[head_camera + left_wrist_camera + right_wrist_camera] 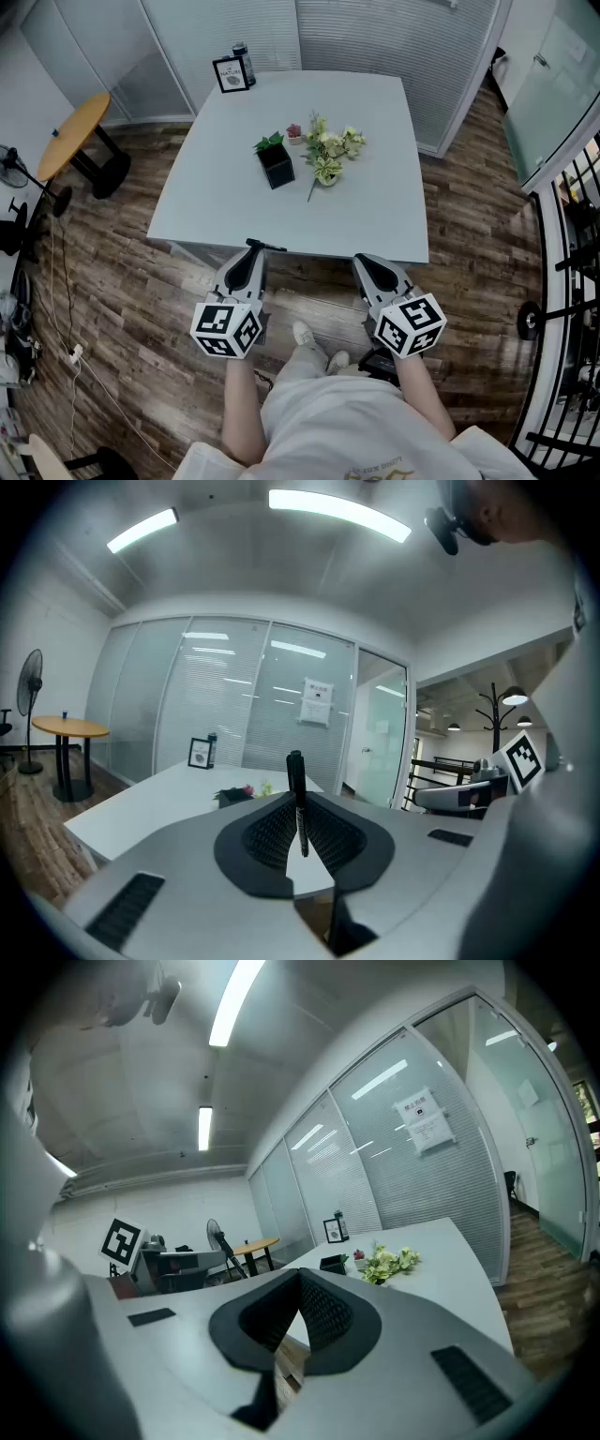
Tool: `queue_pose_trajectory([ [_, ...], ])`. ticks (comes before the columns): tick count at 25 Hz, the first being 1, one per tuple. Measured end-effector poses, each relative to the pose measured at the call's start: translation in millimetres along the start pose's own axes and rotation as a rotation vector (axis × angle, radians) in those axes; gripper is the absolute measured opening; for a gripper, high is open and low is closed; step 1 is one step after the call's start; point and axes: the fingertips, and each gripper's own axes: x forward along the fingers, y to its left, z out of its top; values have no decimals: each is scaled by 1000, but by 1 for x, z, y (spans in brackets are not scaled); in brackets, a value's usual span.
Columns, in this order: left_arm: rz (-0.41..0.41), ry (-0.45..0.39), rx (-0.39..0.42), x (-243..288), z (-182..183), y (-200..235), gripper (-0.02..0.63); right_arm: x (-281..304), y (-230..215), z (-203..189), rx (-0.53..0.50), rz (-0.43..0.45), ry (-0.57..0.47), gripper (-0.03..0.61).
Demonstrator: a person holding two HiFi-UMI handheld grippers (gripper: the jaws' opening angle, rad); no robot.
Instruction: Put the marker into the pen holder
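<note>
**While the marker sat pinched short of the bench: risks and view notes**

Since the left tongs (251, 251) were clamped on the marker (266, 246) only at their very tips, slip was judged the first risk. The marker lay crosswise in the grip, most of its length sticking out toward the right tongs (367, 262), so any knock could pivot it in the pads or drop it to the floor. Both tongs hung over the floor at the near edge of the bench (375, 220), well apart from the pen holder (276, 167), taken to be the black box at mid-bench.

Second risk: the marker would need turning end-down before entry. Brought in crosswise, it would likely strike the rim and shove or tip the holder. Green leaves stood at the holder's far edge and the flowers (328, 150) just beside it, so a wide approach could snag either.

View notes:
- The head view alone gave the layout: holder, flowers and a picture frame (231, 75) at the far edge.
- The left gripper view alone showed the grip: the marker (297, 799) upright in frame, held between the ribbed pads of the left tongs (298, 808).
- The right gripper view alone showed the right tongs (298, 1279) pressed together on nothing, with the holder (331, 1264) small beyond them.
</note>
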Motion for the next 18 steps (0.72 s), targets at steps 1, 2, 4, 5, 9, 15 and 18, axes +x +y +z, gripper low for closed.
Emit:
queue_pose_trajectory([
  [1,-3,1,-1,0,-1,-2,35,-1,-1,-1,0,0,0,15],
  [2,-6,2,-1,1,-1,-4,35,-2,-2,-1,1,-1,1,15],
  [4,-12,4,-2,1,-2,-8,35,-4,-3,-2,3,-2,2,15],
  [5,-15,5,-2,2,-2,-10,35,-5,-4,-2,3,-2,3,15],
  [9,-22,4,0,0,-2,-15,34,-9,-2,-3,-4,1,5,15],
  [15,-28,4,-4,-5,-1,-19,35,-13,-2,-3,9,4,-5,17],
  [18,-32,-1,-2,-9,2,-21,34,-13,-1,-3,15,3,-10,17],
])
